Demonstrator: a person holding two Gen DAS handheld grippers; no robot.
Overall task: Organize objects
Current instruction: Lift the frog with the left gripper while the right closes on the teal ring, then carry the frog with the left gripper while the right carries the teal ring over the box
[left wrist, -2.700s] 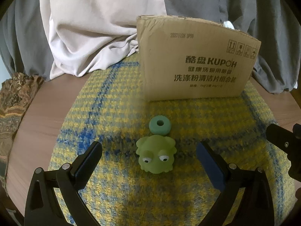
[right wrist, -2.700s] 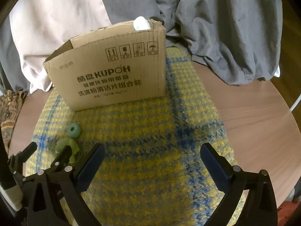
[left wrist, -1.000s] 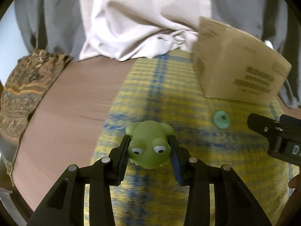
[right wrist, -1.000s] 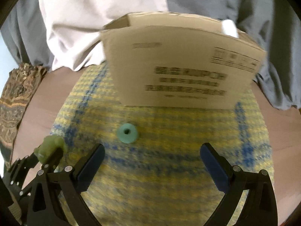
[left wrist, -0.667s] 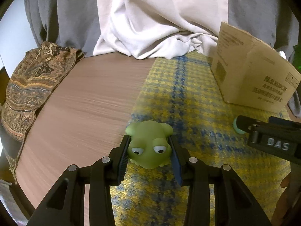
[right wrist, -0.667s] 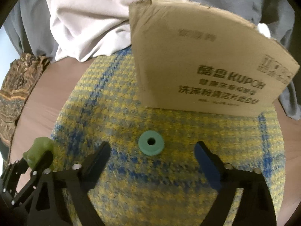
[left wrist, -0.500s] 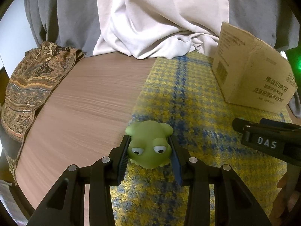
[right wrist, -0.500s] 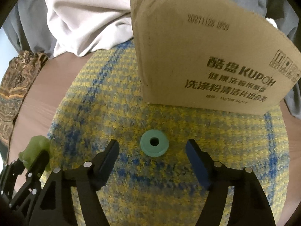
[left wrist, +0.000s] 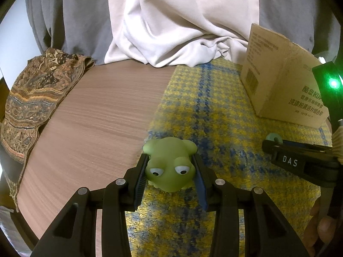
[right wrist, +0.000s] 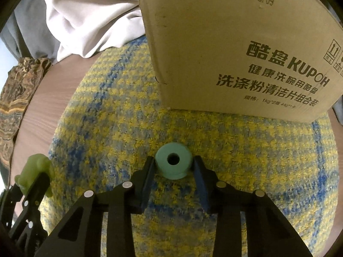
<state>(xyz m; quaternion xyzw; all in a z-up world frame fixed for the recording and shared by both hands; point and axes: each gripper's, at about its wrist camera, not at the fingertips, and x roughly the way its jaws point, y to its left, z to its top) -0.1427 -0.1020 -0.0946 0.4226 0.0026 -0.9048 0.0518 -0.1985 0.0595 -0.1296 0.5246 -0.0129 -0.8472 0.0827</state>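
My left gripper point(left wrist: 170, 171) is shut on a green rubber frog point(left wrist: 169, 162), held just above the edge of the yellow-and-blue mat point(left wrist: 214, 117); the frog point(right wrist: 34, 175) also shows at the far left of the right wrist view. My right gripper point(right wrist: 173, 167) is shut on a teal ring point(right wrist: 173, 163) with a round hole, low on the mat point(right wrist: 128, 117), both pads pressing its sides. In the left wrist view the ring point(left wrist: 274, 138) peeks out behind a black finger point(left wrist: 300, 160) of the right gripper. A cardboard box point(right wrist: 235, 53) stands just behind the ring.
The box point(left wrist: 283, 85) sits at the mat's far right. White and grey cloth point(left wrist: 182, 21) is heaped along the back. A patterned brown cloth point(left wrist: 36, 98) lies on the wooden table point(left wrist: 96, 117) at the left. A hand point(left wrist: 321, 224) shows at the lower right.
My right gripper came down around the teal ring and its jaws shut on it. The left gripper kept its hold on the frog and stayed almost still.
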